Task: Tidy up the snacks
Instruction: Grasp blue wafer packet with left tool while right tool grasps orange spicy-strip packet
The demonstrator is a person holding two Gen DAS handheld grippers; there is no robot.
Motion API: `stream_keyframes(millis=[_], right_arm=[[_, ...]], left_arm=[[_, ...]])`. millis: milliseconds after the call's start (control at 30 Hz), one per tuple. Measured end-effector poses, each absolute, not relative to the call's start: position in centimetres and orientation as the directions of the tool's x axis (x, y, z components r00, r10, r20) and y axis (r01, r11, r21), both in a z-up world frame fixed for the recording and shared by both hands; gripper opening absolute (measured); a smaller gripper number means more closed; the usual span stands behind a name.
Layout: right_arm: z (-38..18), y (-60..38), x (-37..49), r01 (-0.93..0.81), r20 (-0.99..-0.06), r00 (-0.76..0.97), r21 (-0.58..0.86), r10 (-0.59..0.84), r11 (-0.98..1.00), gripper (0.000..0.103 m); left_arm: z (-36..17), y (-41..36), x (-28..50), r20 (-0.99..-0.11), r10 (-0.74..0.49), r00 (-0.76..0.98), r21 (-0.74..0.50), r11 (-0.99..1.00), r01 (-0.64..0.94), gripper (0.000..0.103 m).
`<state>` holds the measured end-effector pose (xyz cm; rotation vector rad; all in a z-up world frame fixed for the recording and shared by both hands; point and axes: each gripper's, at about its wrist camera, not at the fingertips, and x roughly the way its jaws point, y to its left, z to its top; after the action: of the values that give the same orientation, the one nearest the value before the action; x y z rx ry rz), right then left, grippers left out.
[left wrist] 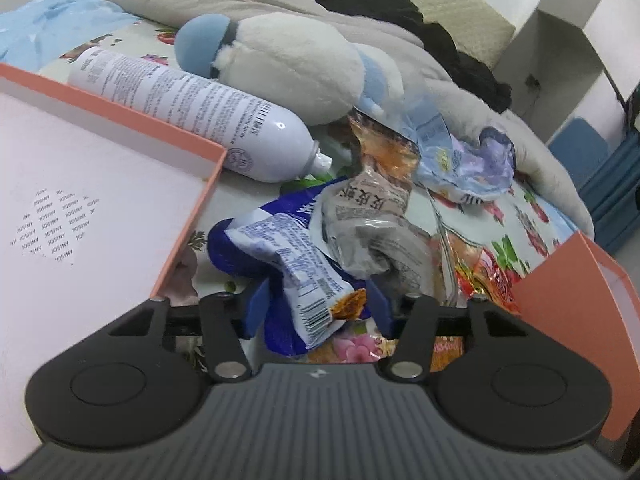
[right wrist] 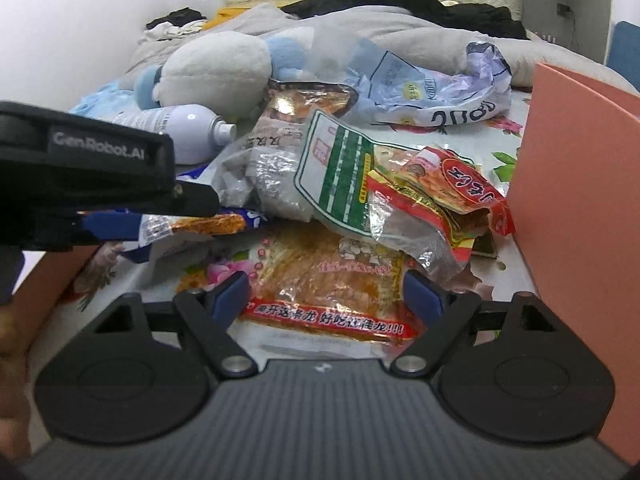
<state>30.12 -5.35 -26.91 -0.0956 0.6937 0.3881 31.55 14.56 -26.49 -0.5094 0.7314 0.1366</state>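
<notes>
Two hand-held grippers are seen over a snack pile on a floral bed sheet (left wrist: 516, 216). Left of the pile lies a pink box lid (left wrist: 100, 184), with a white spray bottle (left wrist: 192, 108) behind it. The left hand-held gripper (left wrist: 316, 306) has its jaws around a blue-and-white snack packet (left wrist: 296, 268); contact cannot be told. The right hand-held gripper (right wrist: 328, 292) stands open astride an orange snack packet (right wrist: 328, 280). Right of the pile stands an orange box wall (right wrist: 580, 184).

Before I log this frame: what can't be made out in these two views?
- Left view: pink box cut off by the left edge.
- Left view: whether the left gripper pinches the blue-and-white packet; the packet hides its pads.
- Right view: orange packet, near end hidden behind the right gripper.
</notes>
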Motion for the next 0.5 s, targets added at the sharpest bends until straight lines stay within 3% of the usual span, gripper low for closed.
stream_keyframes(millis=[33, 167, 500], right_arm=[[-26.8, -5.4, 30.1, -0.382, -0.639, 0.701, 0.040, 0.317, 0.923, 0.077], [-26.6, -5.4, 29.7, -0.391, -0.633, 0.703, 0.035, 0.323, 0.920, 0.065], [-25.3, -6.5, 28.2, -0.405, -0.672, 0.663, 0.049, 0.331, 0.913, 0.047]], left_arm=[[-26.6, 14.6, 31.5, -0.672, -0.045, 0.739, -0.390, 0.870, -0.302, 0.046], [-26.9, 15.0, 30.9, -0.665, -0.044, 0.746, -0.412, 0.854, -0.318, 0.040], [-25.8, 13.9, 27.5, -0.664, -0.077, 0.744, -0.447, 0.838, -0.312, 0.035]])
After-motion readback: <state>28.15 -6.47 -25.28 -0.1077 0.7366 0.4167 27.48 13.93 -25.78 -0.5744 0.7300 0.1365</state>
